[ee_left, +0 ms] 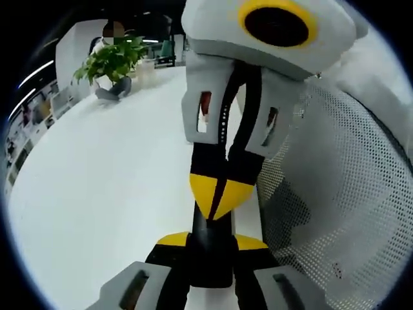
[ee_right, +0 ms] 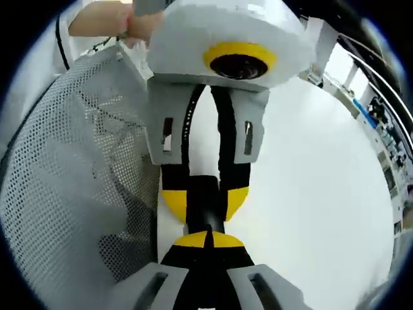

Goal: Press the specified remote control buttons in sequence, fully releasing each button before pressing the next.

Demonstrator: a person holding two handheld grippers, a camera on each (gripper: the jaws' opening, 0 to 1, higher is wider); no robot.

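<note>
The left hand-held gripper (ee_left: 211, 243) pinches the remote (ee_left: 210, 261), a slim dark bar held above the white bench (ee_left: 97, 194), near its edge. The right hand-held gripper (ee_left: 219, 194) has its yellow tips pressed together into one point, and that point meets the end of the remote. The right gripper view shows the same meeting from the other side: right hand-held gripper (ee_right: 208, 241) closed, left hand-held gripper (ee_right: 205, 197) clamped on the remote (ee_right: 206, 210).

Risks, as I judge them:
- The closed tips are broad against so narrow a remote, so they could press two buttons at once or the wrong one. The buttons themselves are hidden.
- A hard push could slide or pivot the remote in the left jaws, since it is gripped on its sides alone.
- If it slips out, it may fall past the bench edge toward the mesh chair (ee_left: 348, 194).
- A partial lift between presses would break the full-release rule.

Count: one remote, two hand-held grippers, one chair, one potted plant (ee_left: 113, 61) far across the bench, one hand (ee_right: 103, 19).
</note>
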